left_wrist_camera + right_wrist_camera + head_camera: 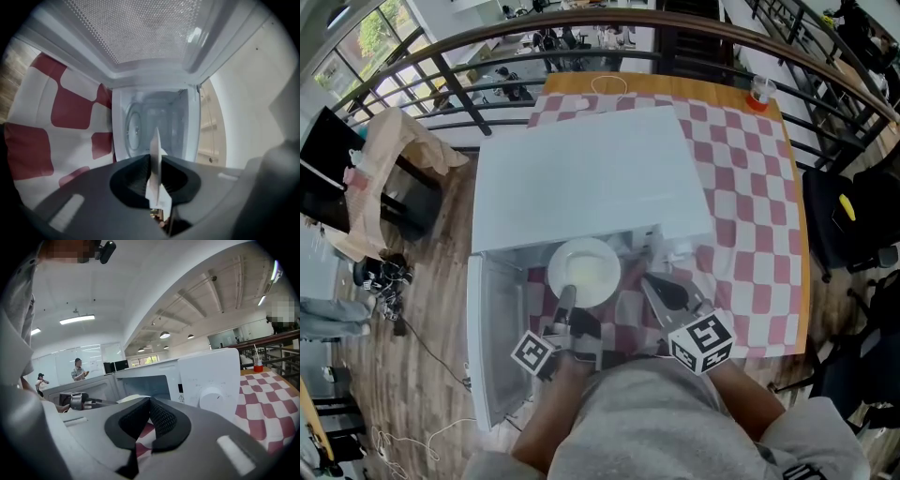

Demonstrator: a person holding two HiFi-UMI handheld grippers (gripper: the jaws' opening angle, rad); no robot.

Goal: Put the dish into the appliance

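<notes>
From the head view, the round white ceramic dish [584,272] hangs at the open mouth of the white box-shaped microwave [591,178], near the front edge of the red-and-white checked worktop [741,187]. In the left gripper view, the left gripper [156,187] has its jaws clenched on the dish's rim, seen edge-on. In the right gripper view, the right gripper [148,404] has its jaws pressed together with nothing between them.

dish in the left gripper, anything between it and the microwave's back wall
Nothing: in the left gripper view the dish, clamped edge-on in the left gripper, faces the open microwave, its cavity bare except its turntable.
</notes>
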